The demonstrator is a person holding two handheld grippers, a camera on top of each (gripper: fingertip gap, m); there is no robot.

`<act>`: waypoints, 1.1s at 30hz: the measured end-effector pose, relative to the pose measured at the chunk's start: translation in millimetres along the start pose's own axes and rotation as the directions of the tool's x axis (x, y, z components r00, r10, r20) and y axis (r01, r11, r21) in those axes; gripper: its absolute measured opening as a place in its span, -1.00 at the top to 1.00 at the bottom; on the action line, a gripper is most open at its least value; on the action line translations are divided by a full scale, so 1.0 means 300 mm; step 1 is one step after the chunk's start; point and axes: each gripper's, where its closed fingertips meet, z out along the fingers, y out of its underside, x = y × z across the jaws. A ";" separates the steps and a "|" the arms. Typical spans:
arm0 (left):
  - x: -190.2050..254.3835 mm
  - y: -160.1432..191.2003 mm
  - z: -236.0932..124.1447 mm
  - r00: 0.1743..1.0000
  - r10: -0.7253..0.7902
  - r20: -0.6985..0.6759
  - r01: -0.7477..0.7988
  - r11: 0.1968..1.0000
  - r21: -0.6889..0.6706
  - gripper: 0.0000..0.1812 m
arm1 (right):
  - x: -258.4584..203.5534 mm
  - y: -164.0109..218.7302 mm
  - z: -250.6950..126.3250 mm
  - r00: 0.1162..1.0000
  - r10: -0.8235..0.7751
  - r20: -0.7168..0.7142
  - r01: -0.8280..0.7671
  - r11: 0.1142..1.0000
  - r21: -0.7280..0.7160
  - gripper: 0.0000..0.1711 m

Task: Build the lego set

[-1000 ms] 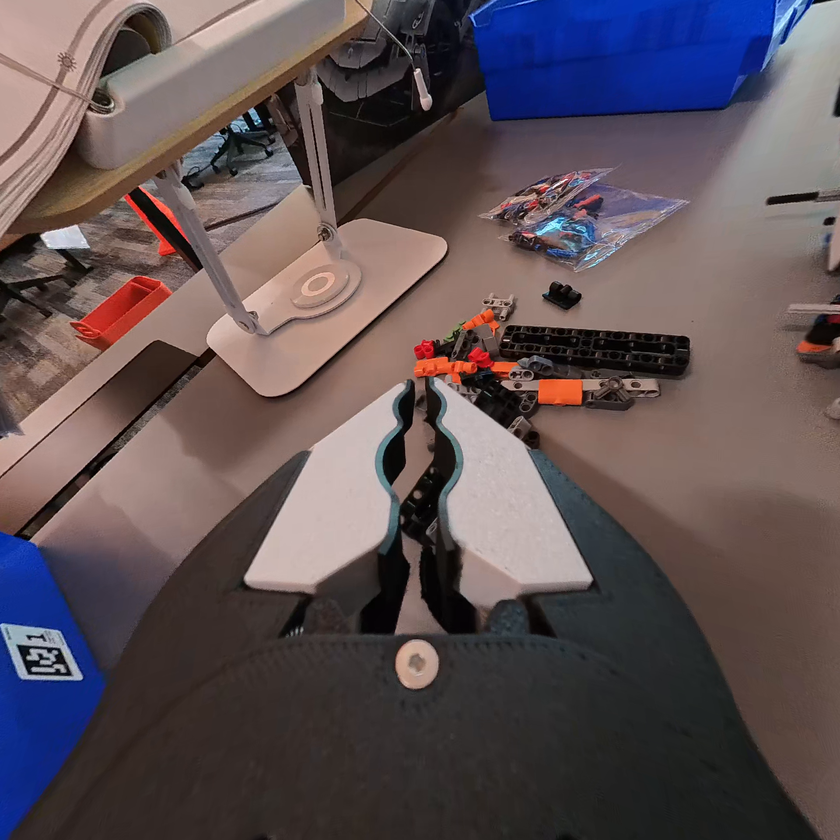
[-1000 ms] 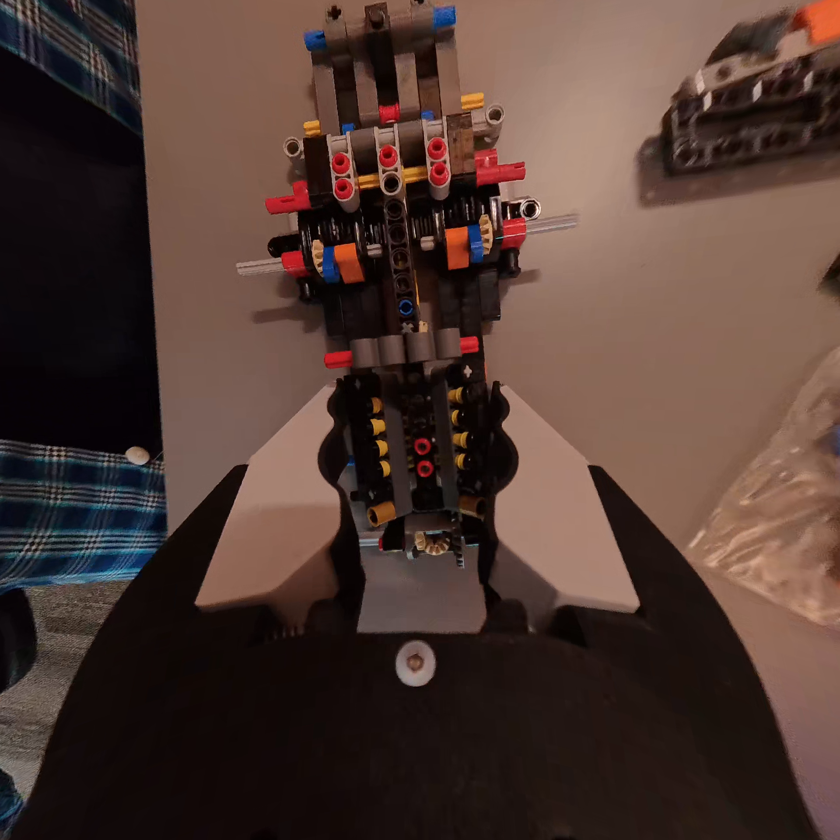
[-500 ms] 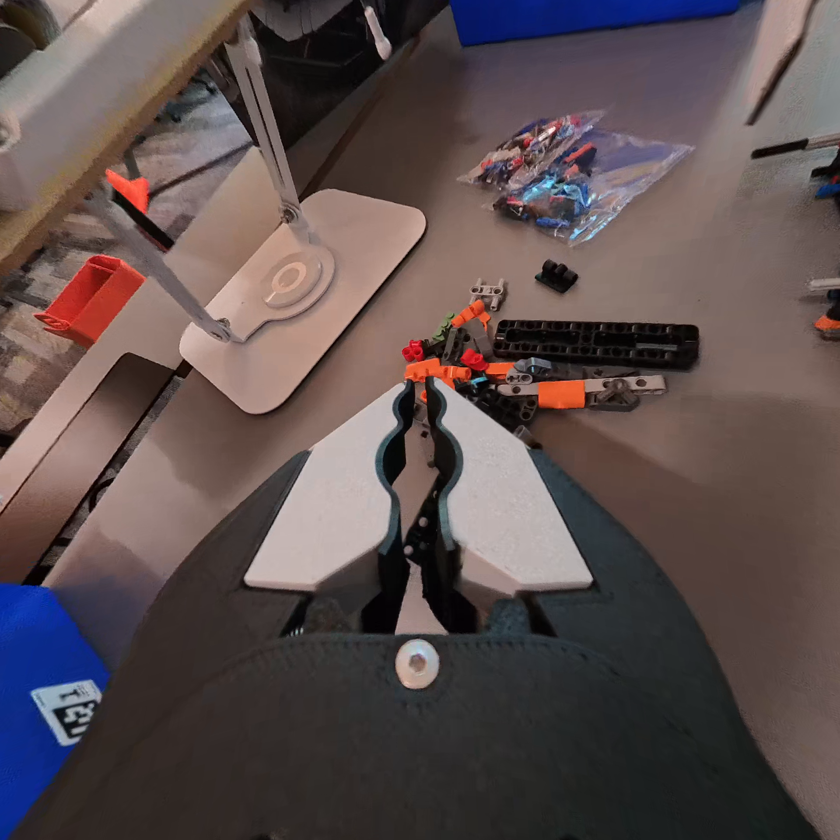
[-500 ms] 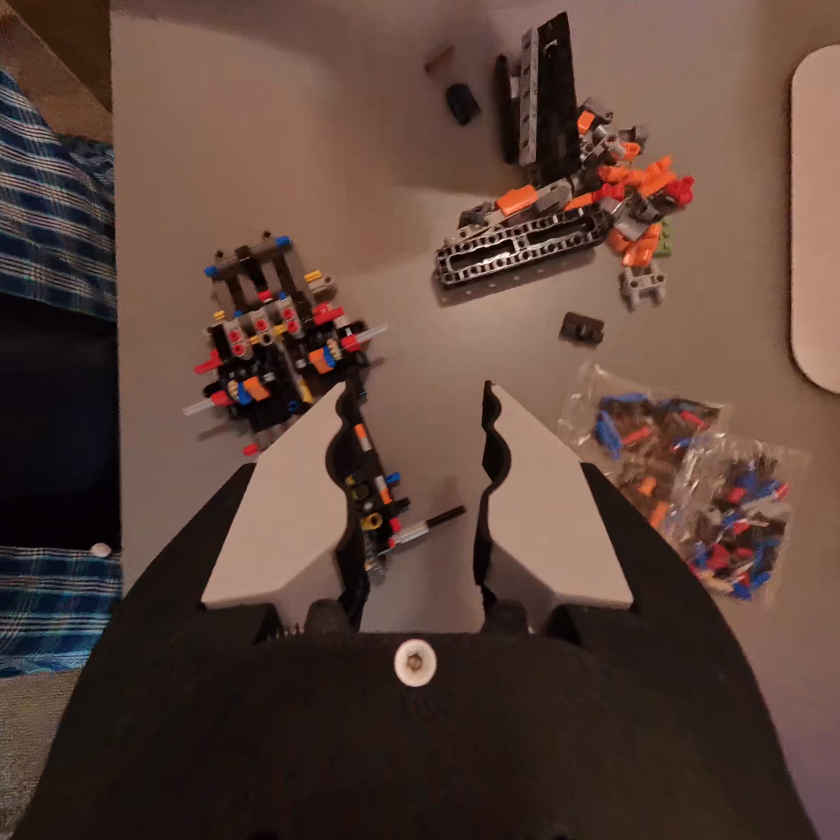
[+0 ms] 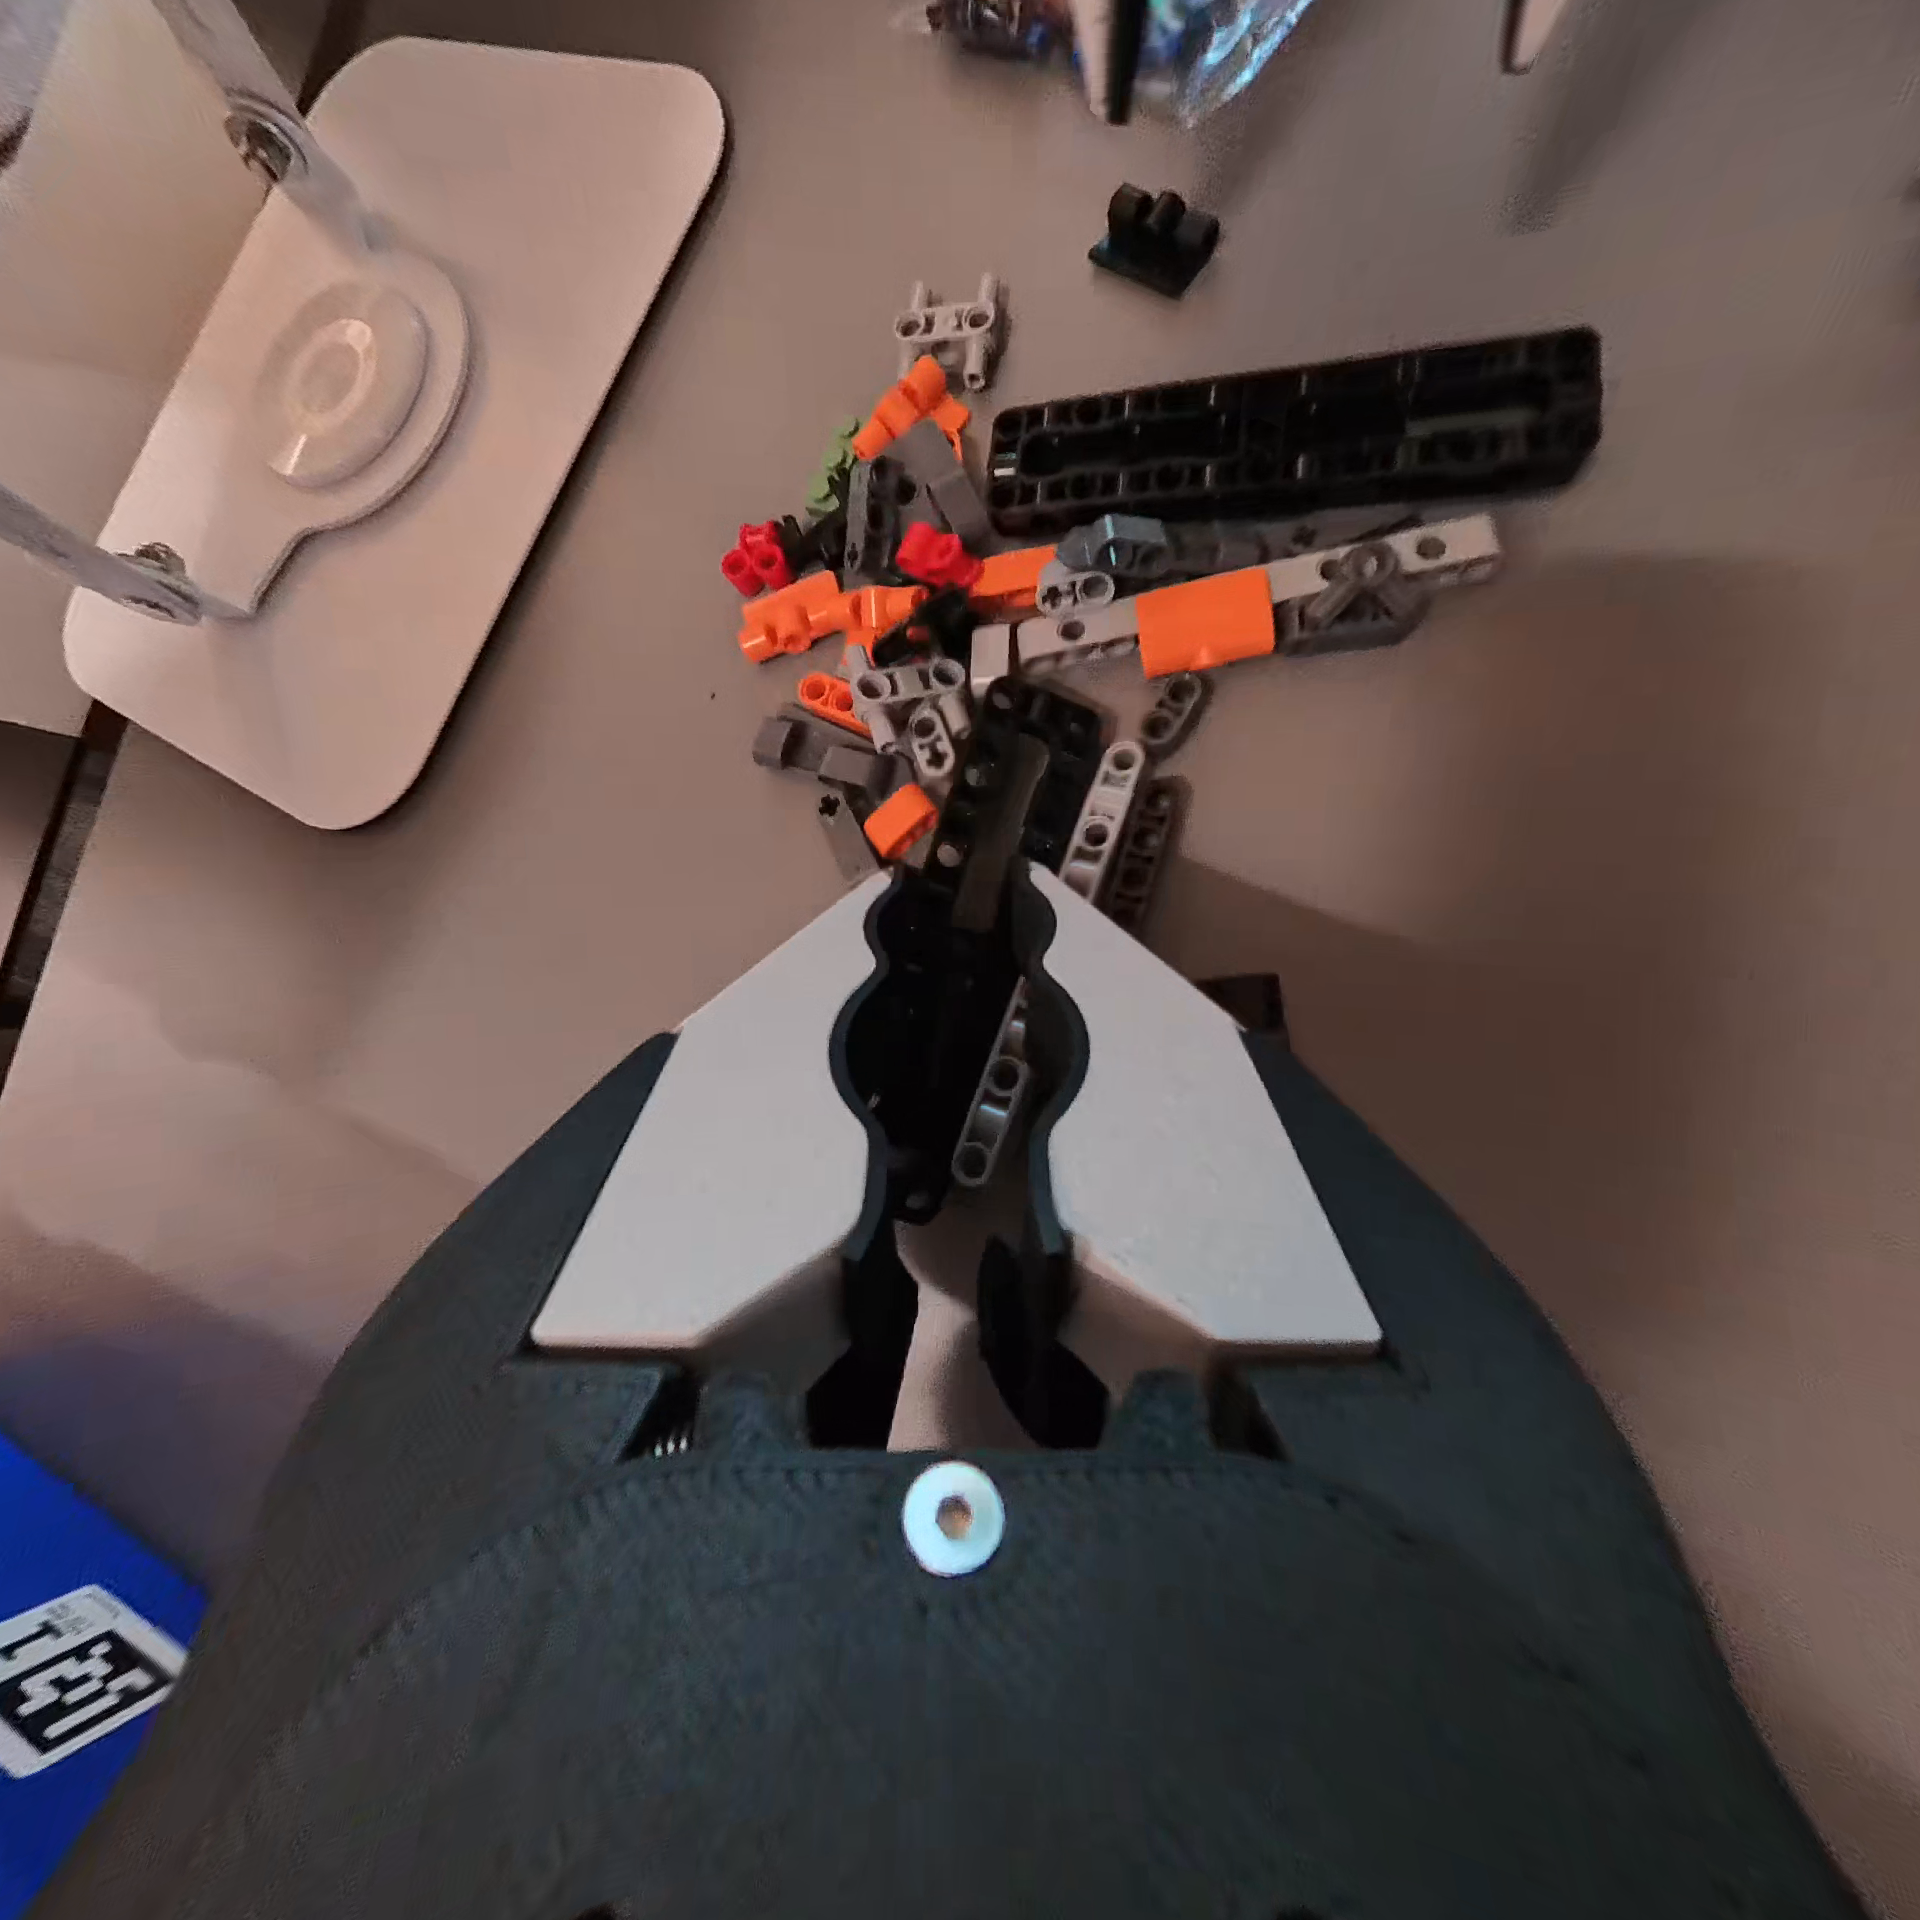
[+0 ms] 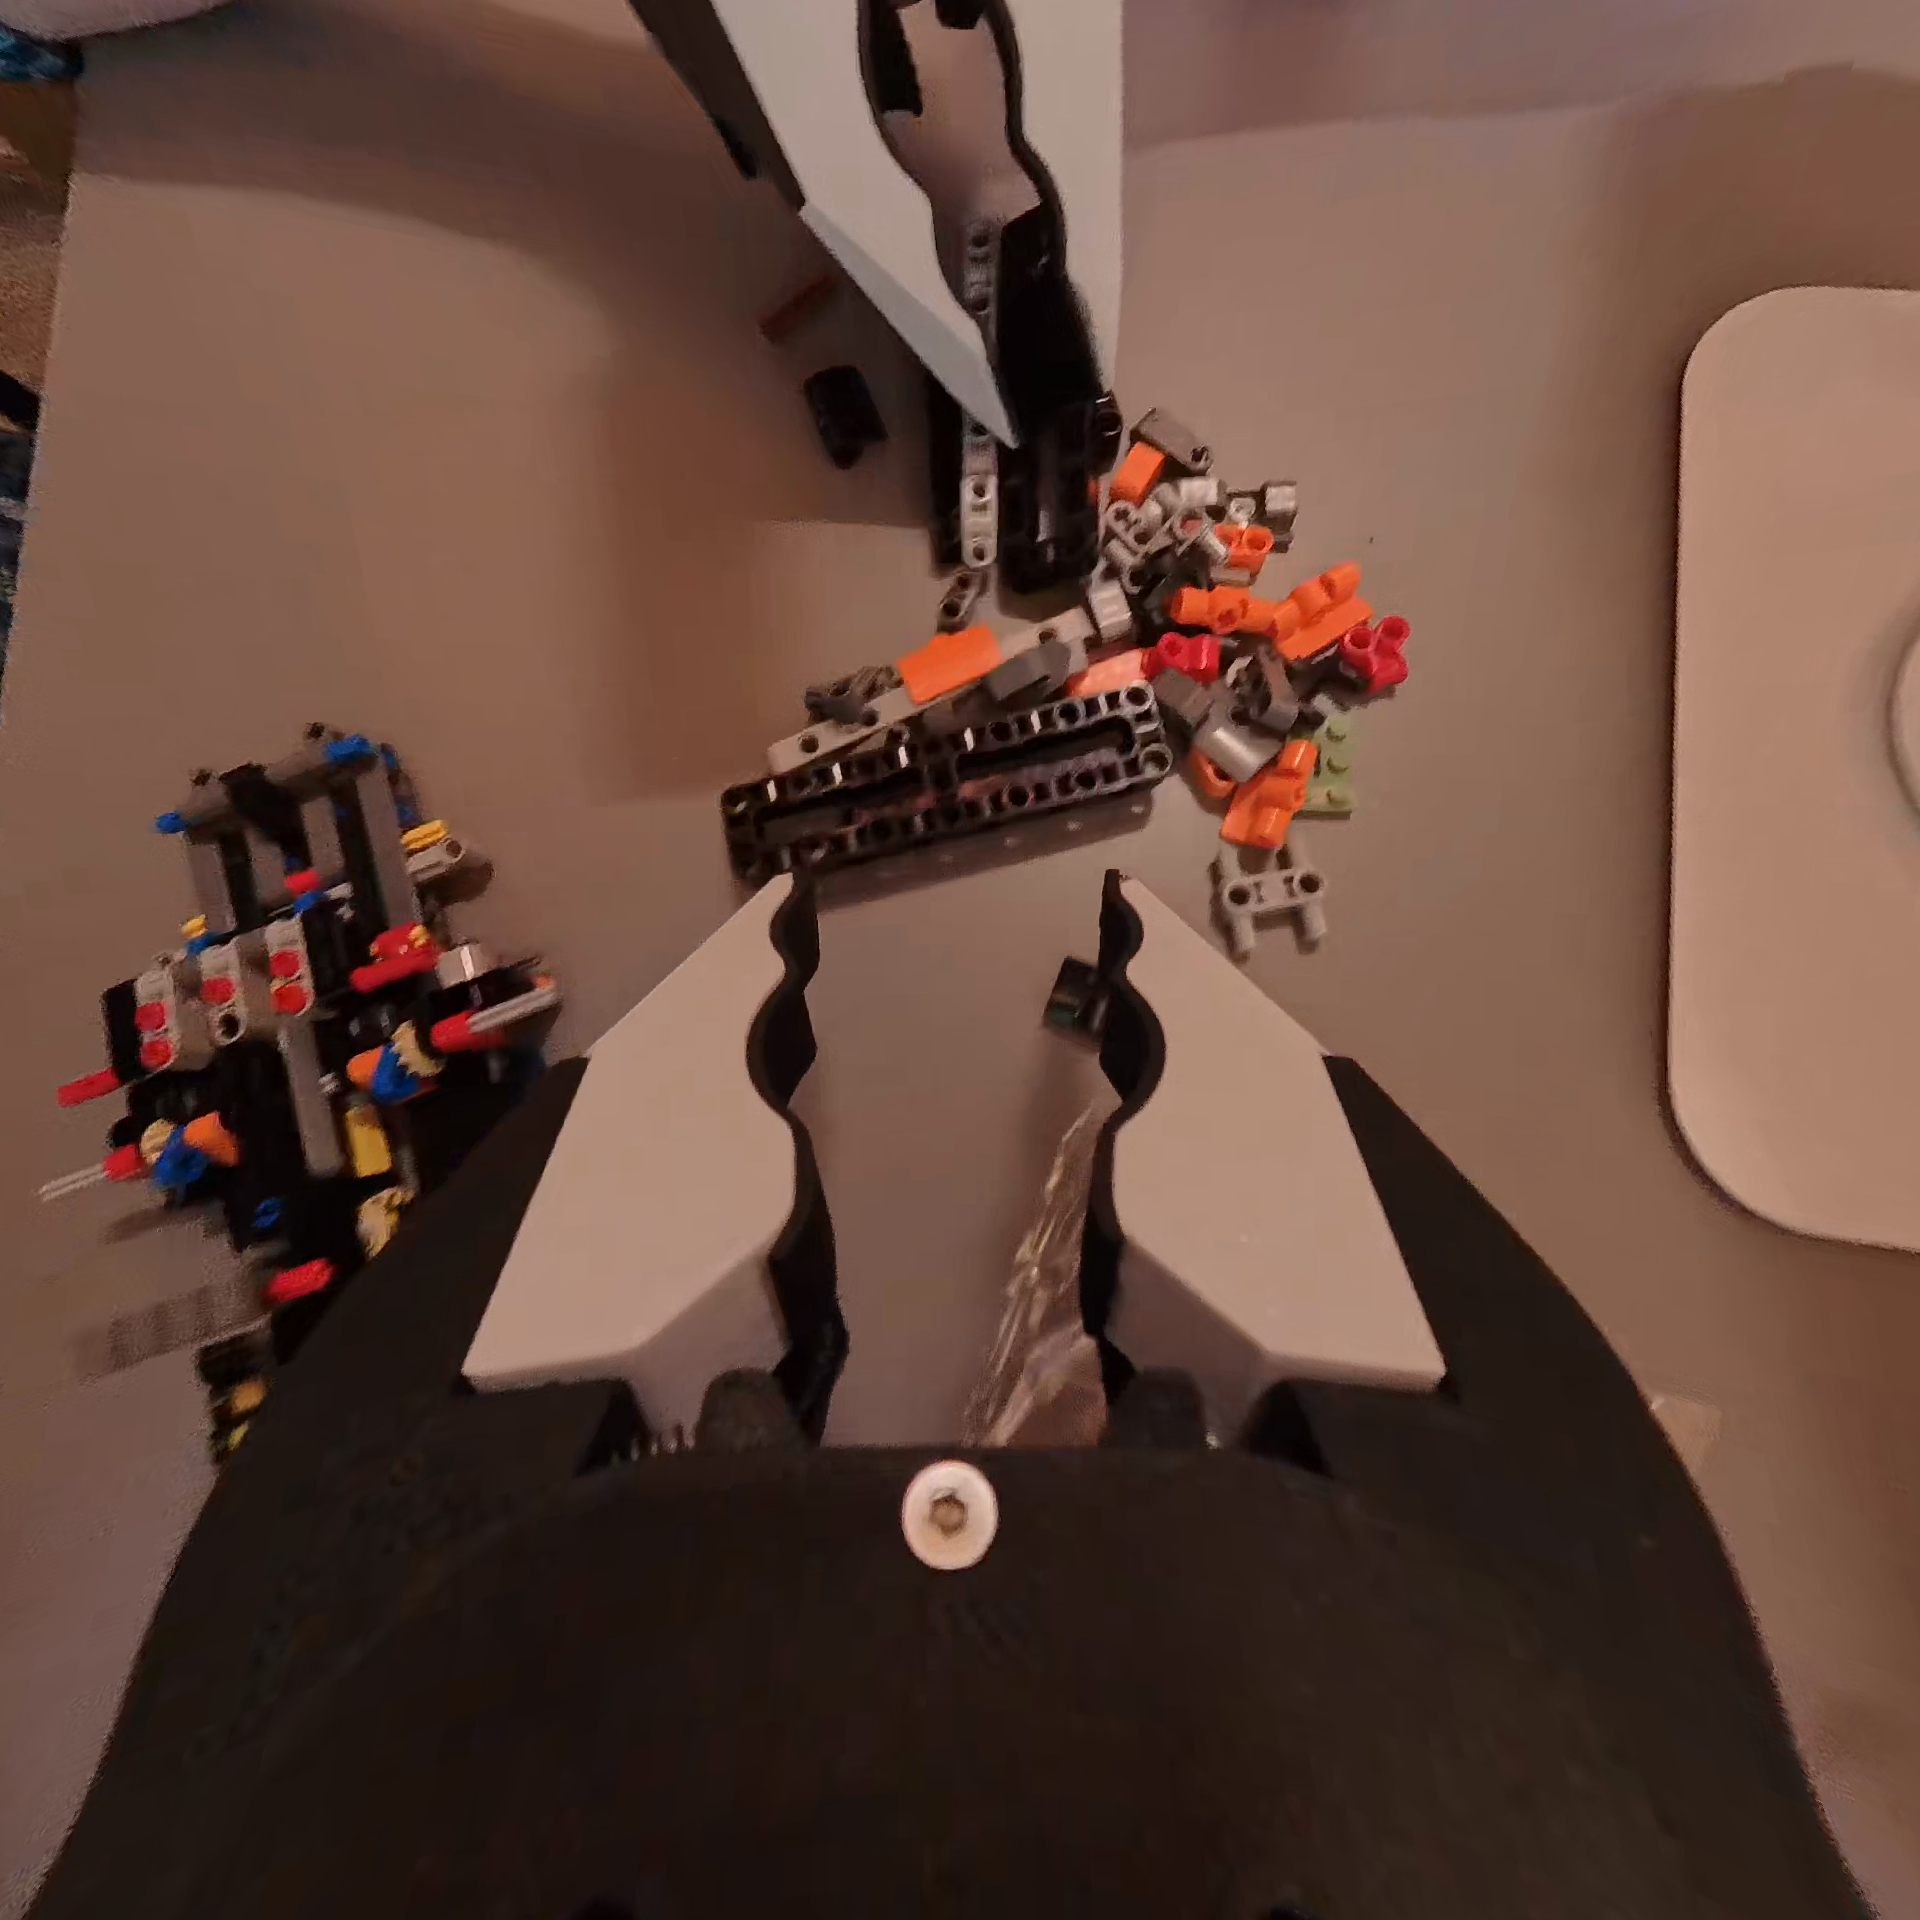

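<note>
My left gripper (image 5: 961,883) hangs low over the pile of loose lego parts (image 5: 935,623). Its jaws stand a little apart. A black lego beam (image 5: 971,821) leans between them and pokes out past the tips onto the pile. The right wrist view shows this gripper (image 6: 1060,426) and the beam (image 6: 1044,332) from the other side. My right gripper (image 6: 956,894) is open and empty above the table, just short of a long black frame (image 6: 945,779). The part-built model (image 6: 291,1018) lies to its left, apart from it.
A small black piece (image 6: 1075,1003) lies by my right gripper's right finger. A white stand base (image 5: 395,416) sits left of the pile and also shows in the right wrist view (image 6: 1797,769). Clear part bags (image 5: 1195,52) lie beyond. A blue bin corner (image 5: 62,1621) is at the near left. The left gripper's tips are roughly 12 centimeters from the right gripper's. My left tips are about 15 centimeters from the small black piece (image 6: 1075,1003), my right tips only 4 centimeters. Seen from the left wrist view (image 5: 1185,209) as well.
My right gripper let go of the model, pulled back and moved over towards the black frame. My left gripper came down onto the pile and its jaws widened around the black beam.
</note>
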 end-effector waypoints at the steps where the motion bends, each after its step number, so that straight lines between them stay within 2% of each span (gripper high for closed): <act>1: 0.001 0.005 -0.005 1.000 0.014 0.008 -0.014 1.000 0.001 0.82 | 0.013 -0.012 0.014 1.000 -0.004 -0.006 0.004 1.000 0.003 0.40; 4: -0.008 0.030 -0.023 0.999 0.020 0.037 -0.019 1.000 -0.008 0.82 | 0.062 -0.059 0.057 0.999 -0.012 -0.031 0.013 1.000 0.006 0.44; 10: -0.063 0.102 -0.072 0.991 0.013 0.133 -0.001 0.996 -0.087 0.81 | 0.150 -0.135 0.166 0.998 -0.043 -0.052 0.041 0.999 -0.022 0.65; 13: -0.063 0.075 -0.079 0.992 -0.025 0.125 0.028 0.999 -0.020 0.82 | 0.181 -0.123 0.227 0.997 -0.055 -0.055 0.049 0.994 -0.097 0.74; 16: -0.062 0.048 -0.087 0.993 -0.038 0.116 0.035 0.999 0.029 0.82 | 0.158 -0.142 0.264 0.996 -0.085 -0.016 0.083 0.992 -0.093 0.94; 19: -0.060 0.028 -0.095 0.993 -0.051 0.107 0.044 0.997 0.067 0.83 | 0.098 -0.141 0.297 0.991 -0.118 0.067 0.124 0.986 -0.107 0.96; 24: -0.045 -0.001 -0.096 0.994 -0.051 0.094 0.041 0.994 0.100 0.83 | 0.114 -0.177 0.218 0.996 -0.064 0.064 0.065 0.998 -0.015 0.89; 33: -0.041 -0.055 -0.071 0.994 -0.037 0.100 0.024 0.992 0.123 0.84 | 0.129 -0.102 0.061 0.996 -0.082 -0.021 0.082 0.996 -0.032 0.84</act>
